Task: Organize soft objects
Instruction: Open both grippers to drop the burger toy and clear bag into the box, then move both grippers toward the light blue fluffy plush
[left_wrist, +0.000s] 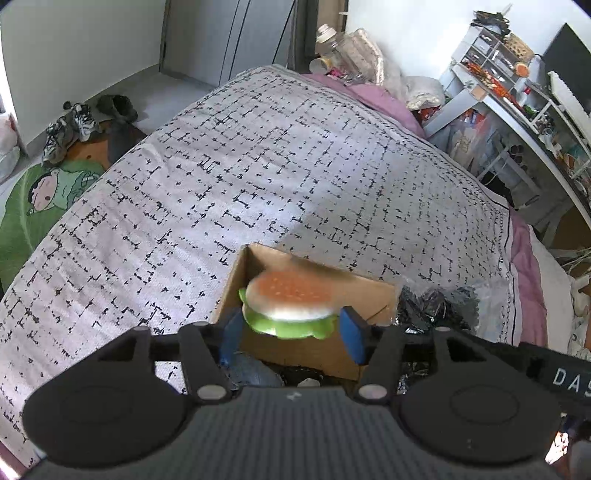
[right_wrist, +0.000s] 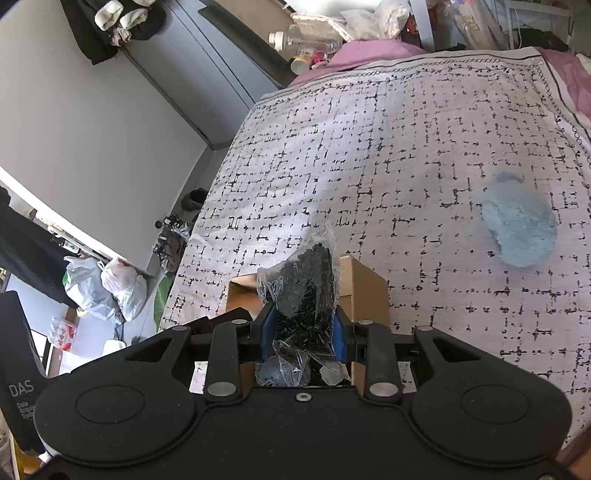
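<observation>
In the left wrist view a soft toy hamburger (left_wrist: 290, 304), blurred with motion, hangs between the blue pads of my left gripper (left_wrist: 291, 332) over an open cardboard box (left_wrist: 258, 266) on the bed. The pads stand apart from it on both sides; the gripper is open. In the right wrist view my right gripper (right_wrist: 303, 332) is shut on a clear plastic bag of small black pieces (right_wrist: 306, 284), held above the same box (right_wrist: 365, 291). The bag also shows in the left wrist view (left_wrist: 436, 306). A fluffy blue soft object (right_wrist: 521, 225) lies on the bedspread to the right.
The bed carries a white bedspread with black marks (left_wrist: 258, 166). Shoes (left_wrist: 70, 125) and a green cartoon mat (left_wrist: 40, 195) are on the floor left. Cluttered shelves (left_wrist: 517, 85) stand right. Bottles (right_wrist: 306, 40) sit at the bed's far end. Plastic bags (right_wrist: 107, 284) lie on the floor.
</observation>
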